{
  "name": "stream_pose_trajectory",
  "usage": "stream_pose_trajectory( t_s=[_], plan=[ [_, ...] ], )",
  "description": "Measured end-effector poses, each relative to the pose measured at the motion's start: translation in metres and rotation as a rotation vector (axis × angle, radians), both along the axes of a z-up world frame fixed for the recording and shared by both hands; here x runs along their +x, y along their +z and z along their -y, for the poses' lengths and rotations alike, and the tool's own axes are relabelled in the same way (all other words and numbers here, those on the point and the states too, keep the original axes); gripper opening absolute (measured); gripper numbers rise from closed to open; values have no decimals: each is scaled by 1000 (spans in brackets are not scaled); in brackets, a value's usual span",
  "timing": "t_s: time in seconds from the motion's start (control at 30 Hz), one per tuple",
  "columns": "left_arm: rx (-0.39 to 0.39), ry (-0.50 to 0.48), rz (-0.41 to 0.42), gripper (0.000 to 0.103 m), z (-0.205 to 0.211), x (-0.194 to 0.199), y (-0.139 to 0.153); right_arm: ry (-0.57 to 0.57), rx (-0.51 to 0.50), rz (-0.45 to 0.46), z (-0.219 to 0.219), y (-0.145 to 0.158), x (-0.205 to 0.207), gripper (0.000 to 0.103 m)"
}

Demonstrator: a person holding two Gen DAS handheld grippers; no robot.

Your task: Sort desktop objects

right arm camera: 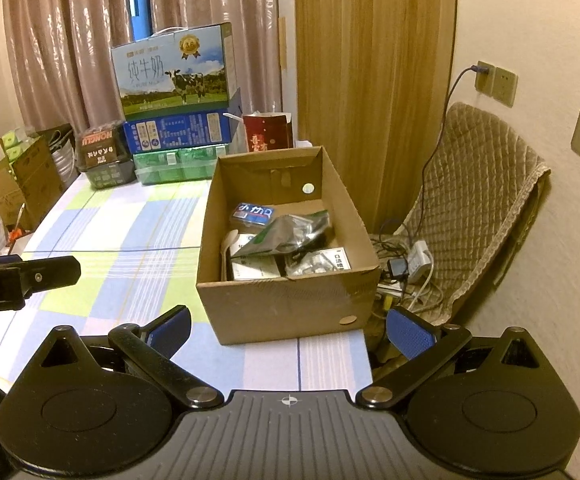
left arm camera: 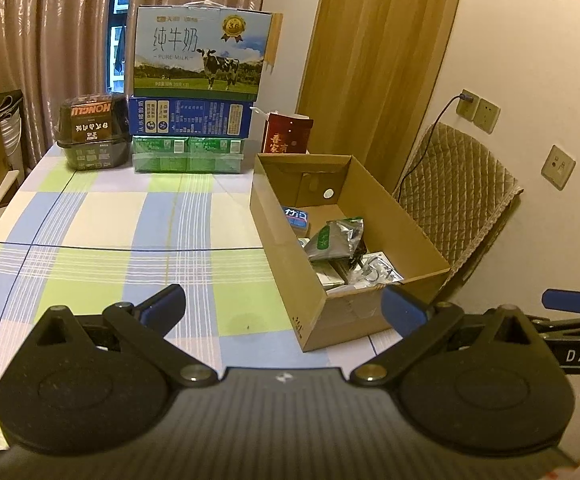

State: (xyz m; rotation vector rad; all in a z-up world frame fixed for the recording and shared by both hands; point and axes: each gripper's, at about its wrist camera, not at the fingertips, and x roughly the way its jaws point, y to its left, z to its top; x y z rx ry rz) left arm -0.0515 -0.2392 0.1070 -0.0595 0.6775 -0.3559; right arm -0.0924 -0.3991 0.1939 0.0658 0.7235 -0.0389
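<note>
The cardboard box (right arm camera: 286,304) sits at the desk's (right arm camera: 130,240) right edge, toward its near corner. In it lie a foil pouch (right arm camera: 286,232), a packet (right arm camera: 254,213) behind that, and small cartons (right arm camera: 256,268) in front. Along the far edge stand stacked milk cartons (right arm camera: 176,80), a tub (right arm camera: 102,156) to their left and a bag (right arm camera: 268,132) to their right. A padded chair (right arm camera: 477,200) stands right of the desk.

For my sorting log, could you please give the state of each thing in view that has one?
Left gripper: open, empty.
Right gripper: open, empty.
Cardboard box: open-topped, holding packets.
Silver pouch: lying in the box.
Milk carton: closed, atop the stack.
Wall plug: plugged in.
</note>
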Motion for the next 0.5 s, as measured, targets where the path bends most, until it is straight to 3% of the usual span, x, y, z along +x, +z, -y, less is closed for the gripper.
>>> stream_pose_trajectory(
  t_s=[0.5],
  plan=[
    [26,-11,-9,102,6,5,-7,-12,3,-10,7,-4,4,101]
  ],
)
